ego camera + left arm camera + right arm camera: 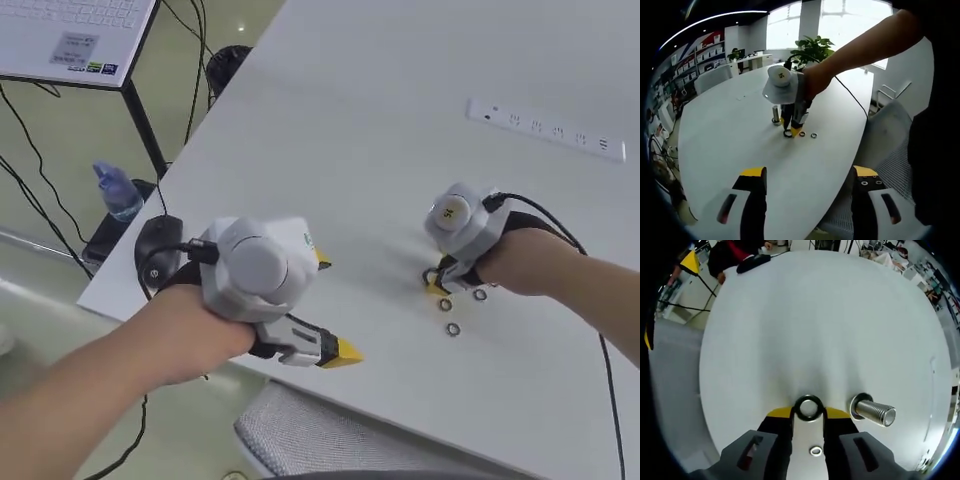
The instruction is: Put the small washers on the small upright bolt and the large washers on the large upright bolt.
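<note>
Right gripper down on a washer, left gripper held off

The right gripper [807, 413] has its jaws pinched on a dark washer [797, 408] lying flat on the white table [815, 330], just beside the upright bolt [876, 413]. Loose small washers [453, 329] lie near it. The left gripper [809, 172] hovers over the table's edge, jaws wide apart.

We take this for an open office: a large white meeting surface [380, 120] with a power strip [546, 129], a laptop [70, 35] far left, a mesh office chair [320, 440] near us, and a potted plant [812, 49] by bright windows [840, 15].
</note>
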Demonstrator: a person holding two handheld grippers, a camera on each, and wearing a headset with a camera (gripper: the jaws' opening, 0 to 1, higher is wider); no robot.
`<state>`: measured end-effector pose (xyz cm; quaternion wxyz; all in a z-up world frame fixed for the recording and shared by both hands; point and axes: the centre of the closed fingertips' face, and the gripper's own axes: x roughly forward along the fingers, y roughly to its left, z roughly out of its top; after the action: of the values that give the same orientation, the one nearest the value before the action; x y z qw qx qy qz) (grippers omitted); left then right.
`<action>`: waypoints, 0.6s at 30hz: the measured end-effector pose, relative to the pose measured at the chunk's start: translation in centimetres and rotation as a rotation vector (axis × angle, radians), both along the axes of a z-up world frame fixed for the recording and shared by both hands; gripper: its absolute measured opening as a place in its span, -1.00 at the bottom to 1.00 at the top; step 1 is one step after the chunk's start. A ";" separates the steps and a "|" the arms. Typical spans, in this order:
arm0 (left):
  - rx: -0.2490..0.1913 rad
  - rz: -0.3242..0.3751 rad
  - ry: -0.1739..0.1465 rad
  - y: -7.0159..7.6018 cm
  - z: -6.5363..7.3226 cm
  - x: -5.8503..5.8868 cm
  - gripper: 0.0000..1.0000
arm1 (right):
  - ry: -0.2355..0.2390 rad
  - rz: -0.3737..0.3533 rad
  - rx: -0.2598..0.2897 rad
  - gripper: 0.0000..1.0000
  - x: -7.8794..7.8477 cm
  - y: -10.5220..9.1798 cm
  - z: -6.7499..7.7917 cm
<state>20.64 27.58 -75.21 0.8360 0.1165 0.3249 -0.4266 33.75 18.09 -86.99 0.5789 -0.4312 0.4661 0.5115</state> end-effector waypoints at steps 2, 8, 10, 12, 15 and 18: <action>0.002 0.003 0.000 0.1 0.1 0.0 0.35 | -0.005 0.005 0.002 -0.55 0.0 -0.1 0.0; 0.000 0.013 -0.017 0.0 0.7 0.2 0.35 | 0.002 -0.004 0.044 -0.58 0.2 -0.2 0.1; -0.003 0.022 -0.019 0.0 0.8 0.3 0.36 | 0.003 -0.006 0.045 -0.58 0.1 -0.2 0.1; -0.004 0.022 -0.018 -0.1 0.8 0.3 0.36 | 0.002 -0.005 0.046 -0.58 0.1 -0.2 0.1; 0.005 0.013 -0.016 -0.1 0.7 0.0 0.35 | 0.000 0.005 0.040 -0.58 -0.1 -0.3 0.1; 0.005 0.014 -0.015 -0.1 0.7 -0.1 0.34 | -0.001 0.002 0.032 -0.58 0.1 -0.6 0.3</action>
<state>20.49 27.50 -74.54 0.8410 0.1196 0.3206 -0.4191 33.84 17.47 -86.70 0.5856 -0.4227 0.4571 0.5191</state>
